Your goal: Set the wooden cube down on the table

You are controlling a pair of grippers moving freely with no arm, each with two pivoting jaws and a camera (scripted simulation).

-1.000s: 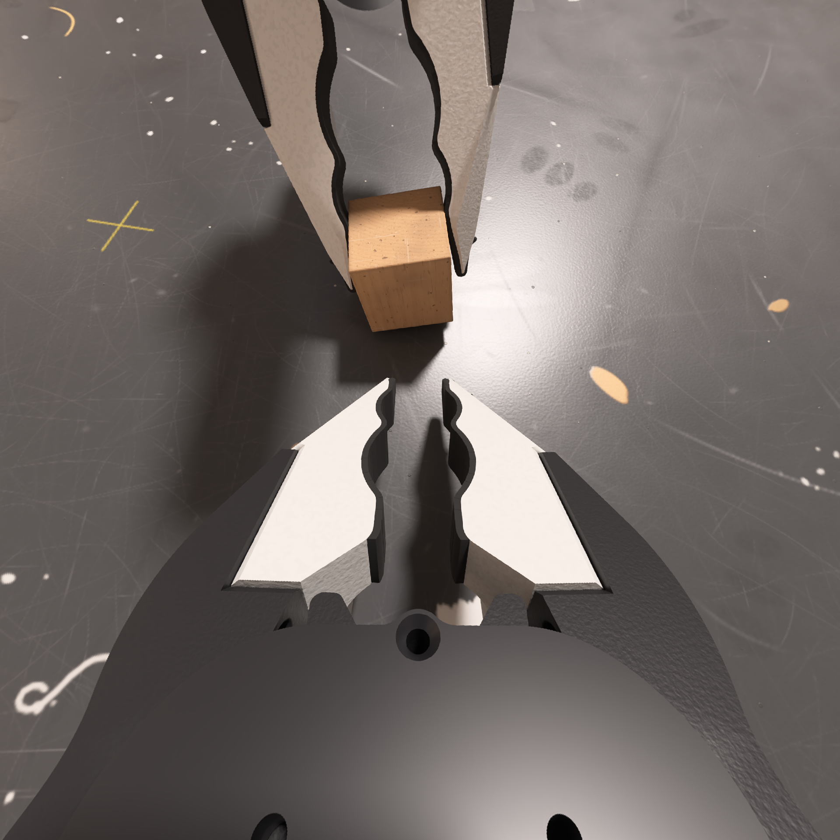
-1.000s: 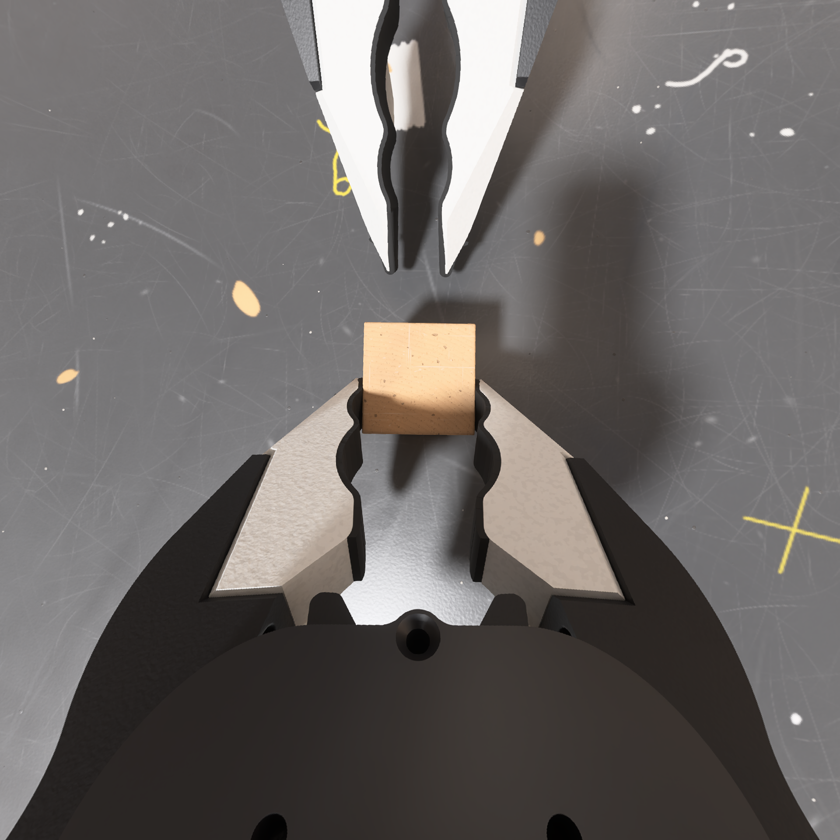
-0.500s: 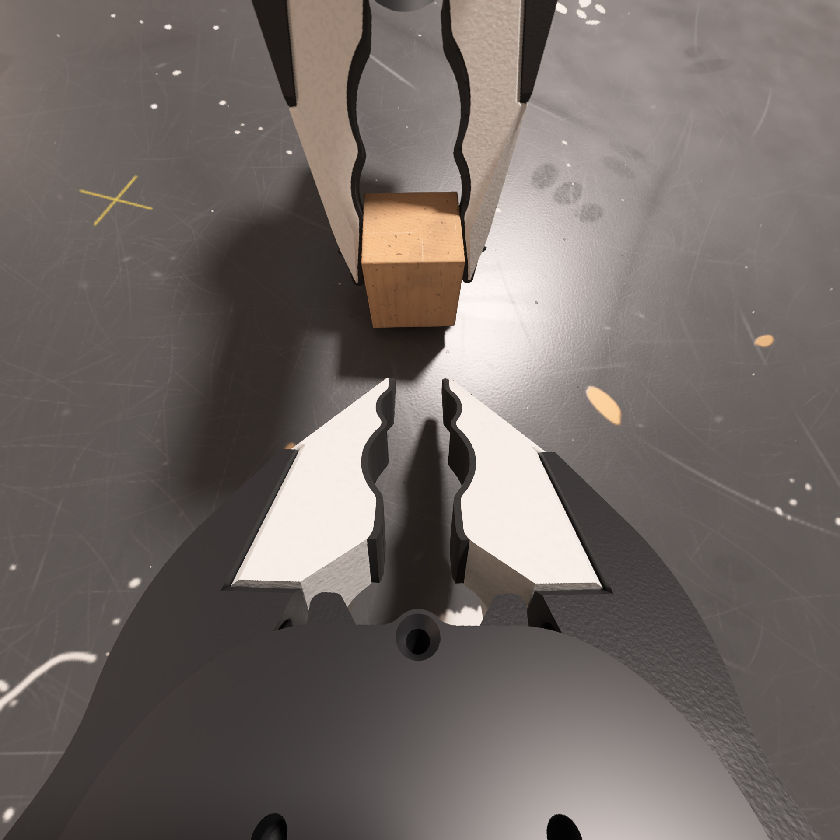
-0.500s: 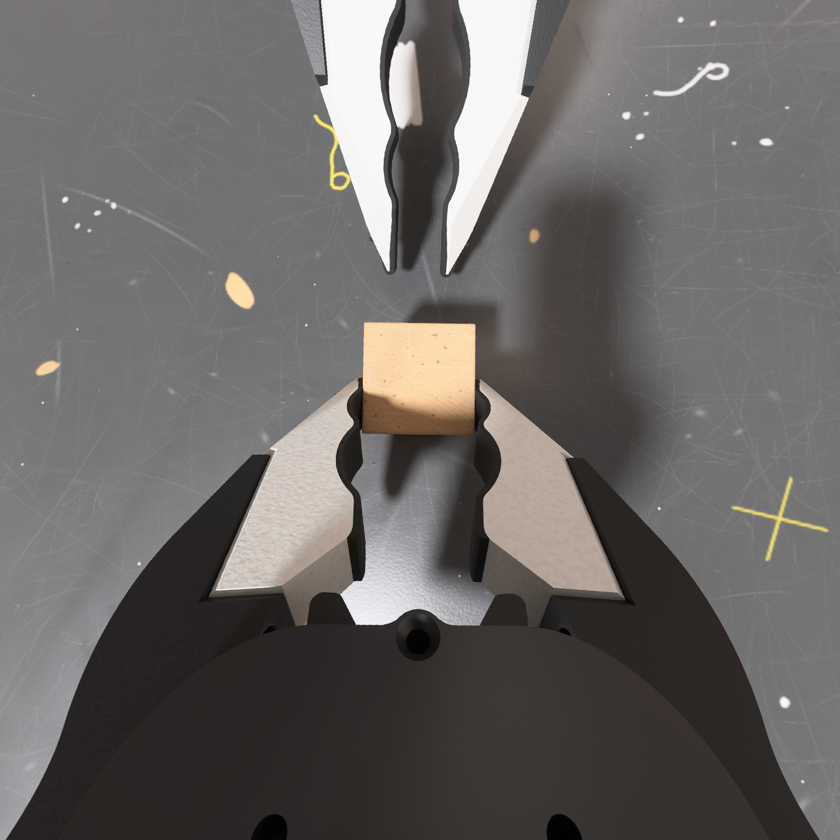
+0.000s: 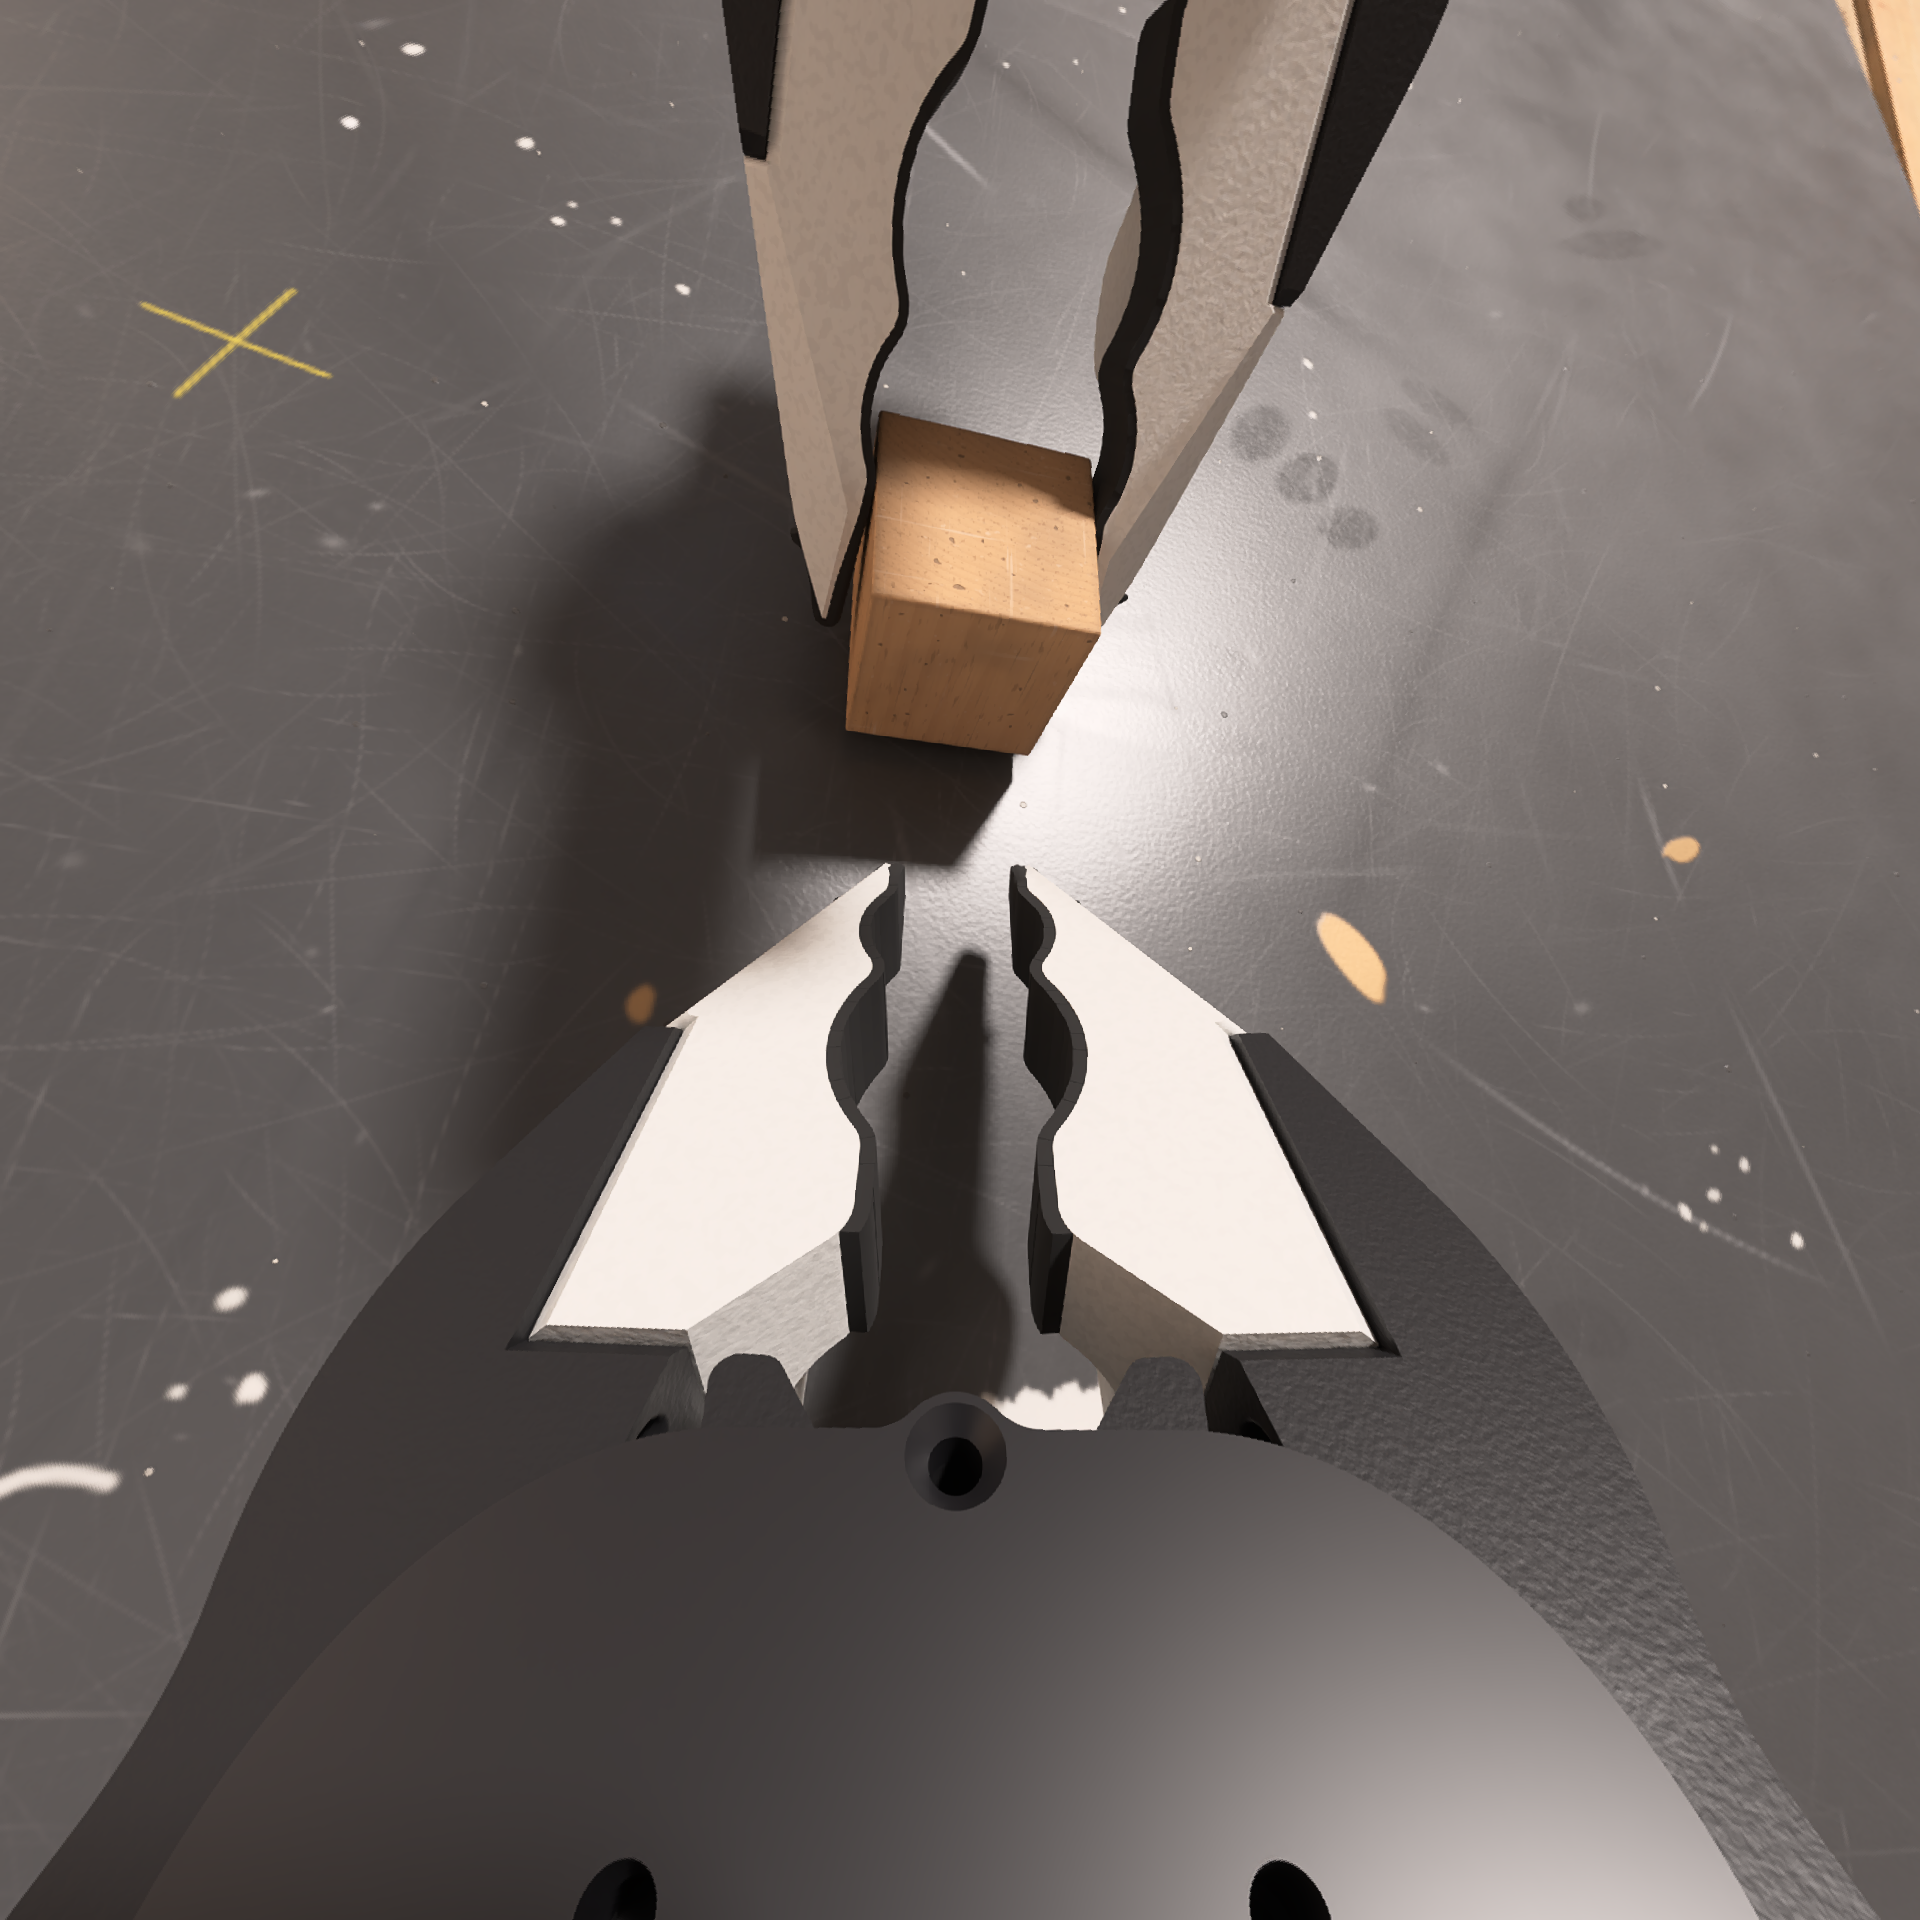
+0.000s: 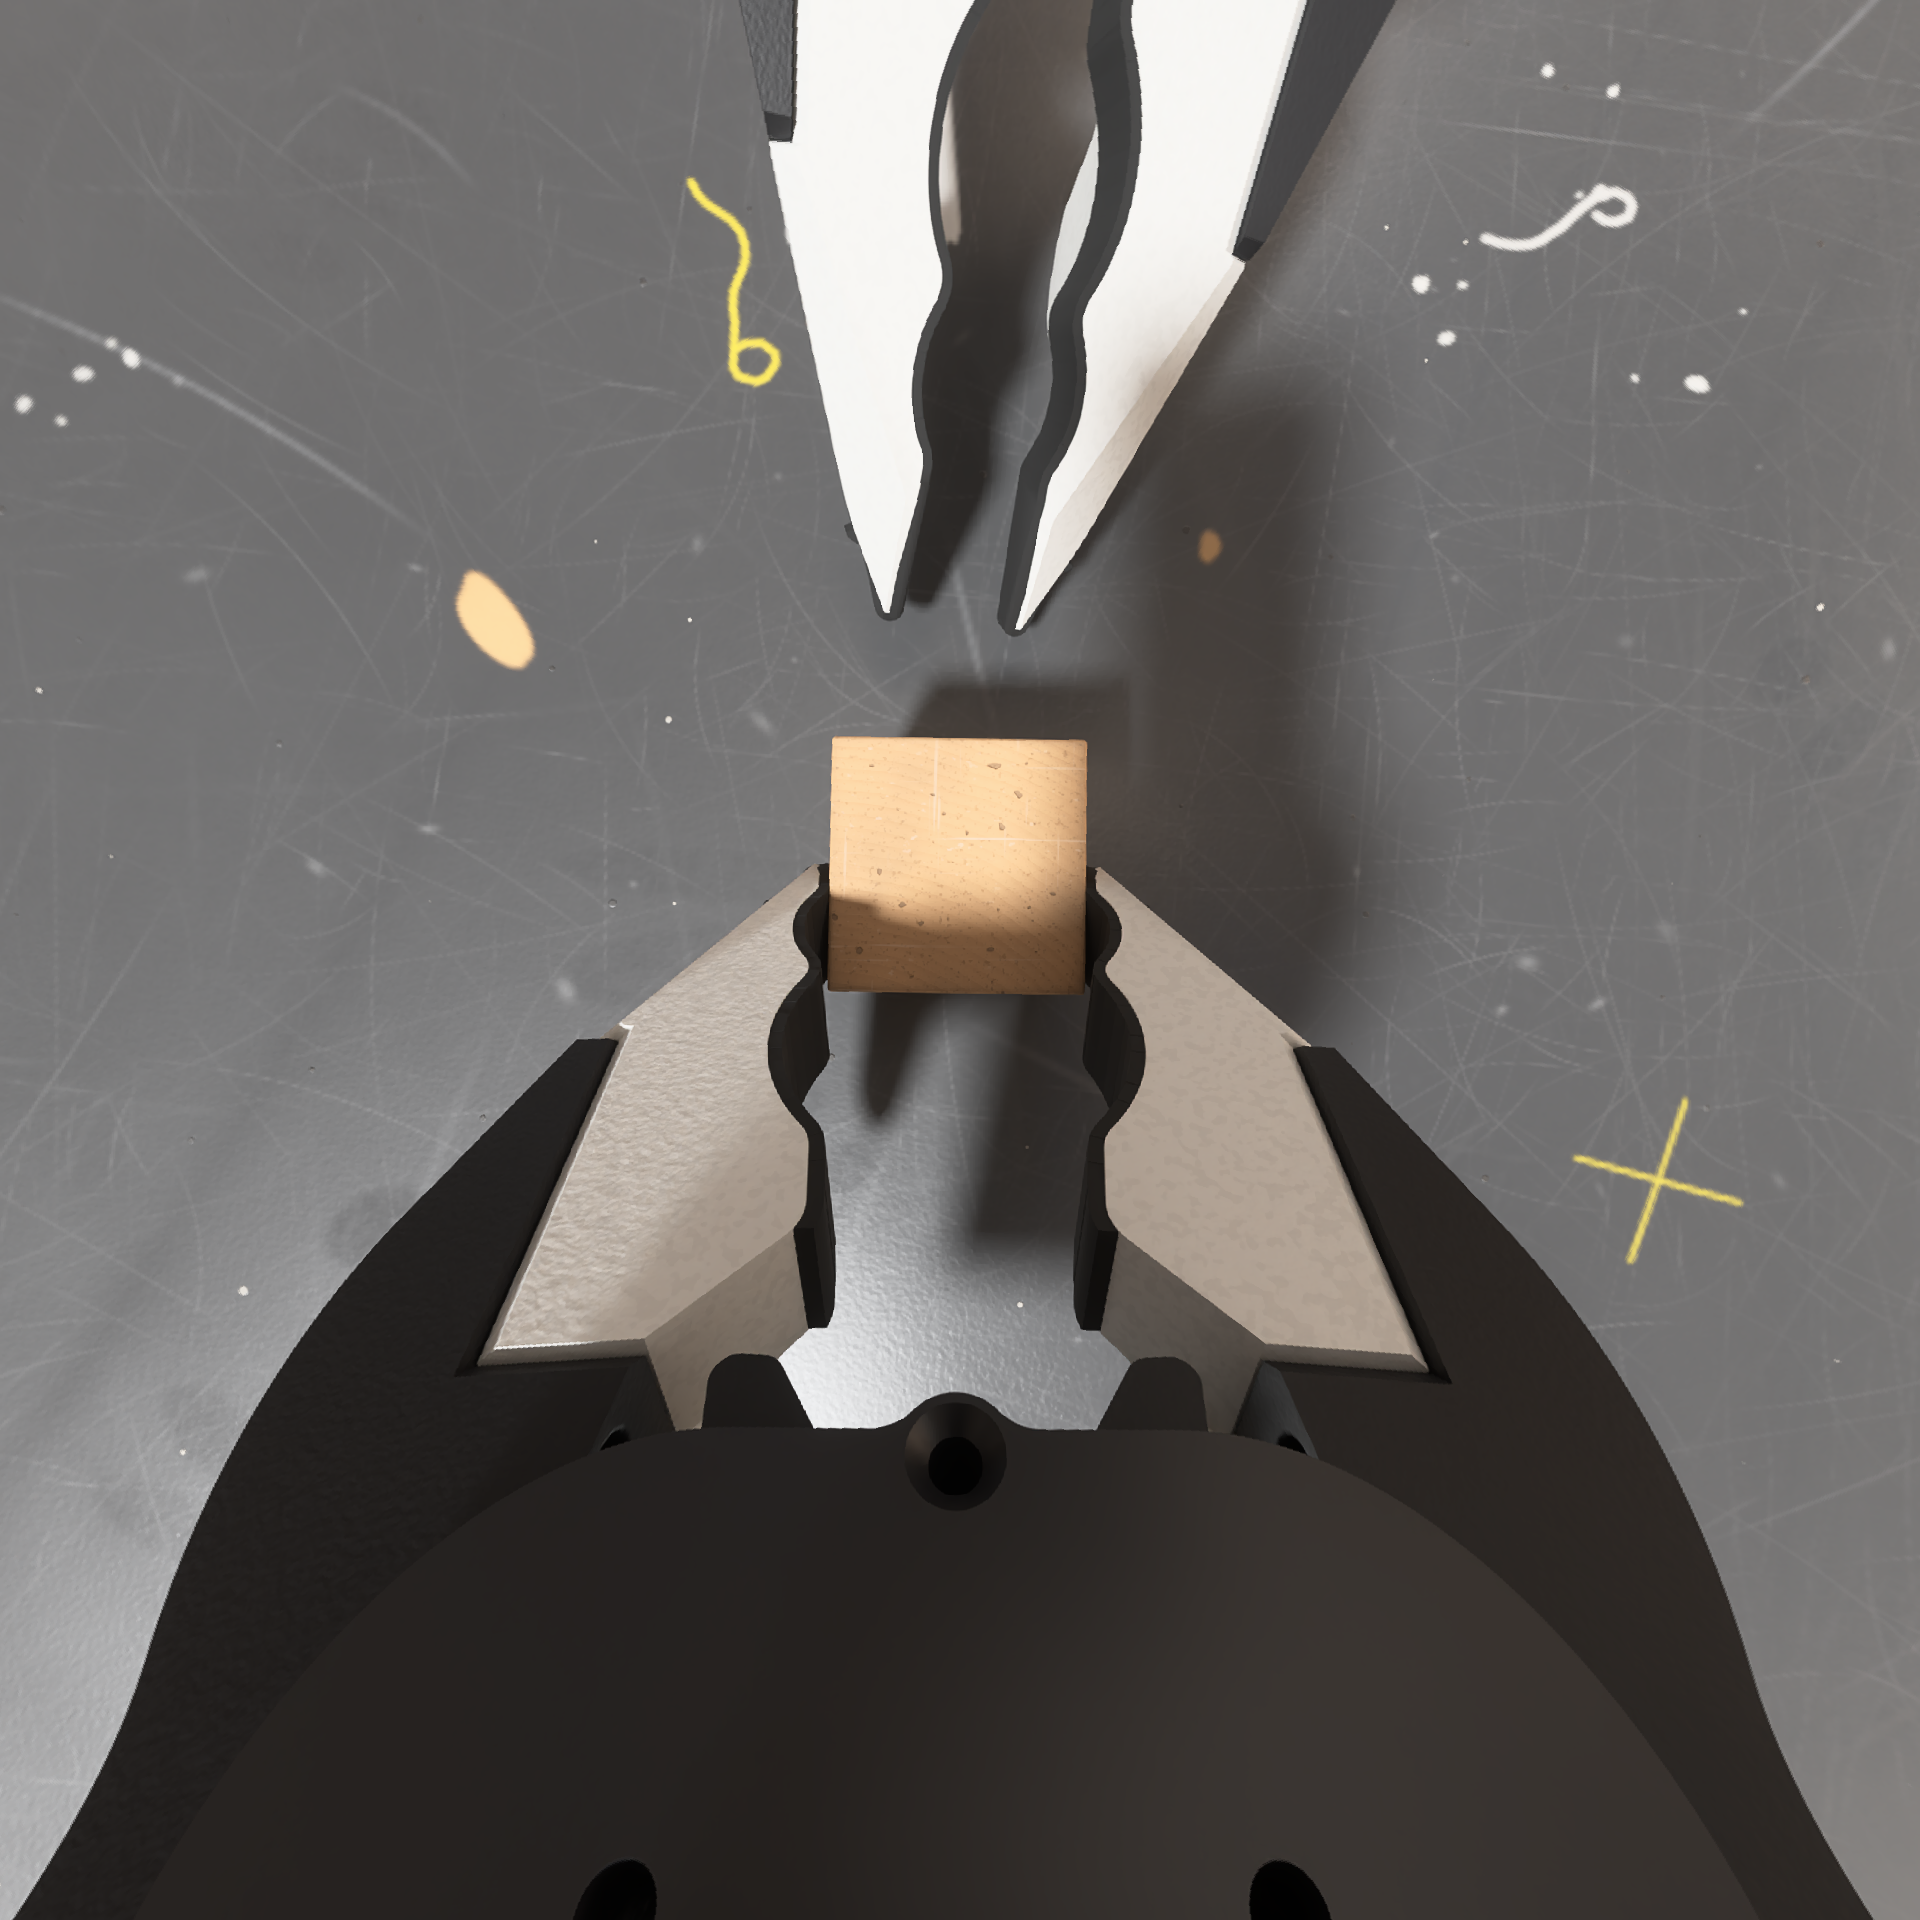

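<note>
The wooden cube (image 6: 956,862) is pinched at its sides between the fingertips of my right gripper (image 6: 956,883), which is shut on it. In the left wrist view the cube (image 5: 977,582) hangs low over the dark table (image 5: 416,727), with its shadow just below it, and the right gripper (image 5: 971,603) comes down from the top. I cannot tell whether the cube touches the table. My left gripper (image 5: 956,873) is empty, its jaws drawn to a narrow slit, tips just short of the cube. It faces me in the right wrist view (image 6: 951,618).
The table (image 6: 312,935) is dark grey, scratched, with paint specks, orange blobs (image 5: 1351,956) and a yellow cross (image 5: 234,343). A pale wooden edge (image 5: 1896,94) shows at the top right corner of the left wrist view.
The two grippers have turned a little relative to each other, so the cube now looks rotated in the left wrist view. Table marks have drifted left in the right wrist view. The grip is unchanged.
</note>
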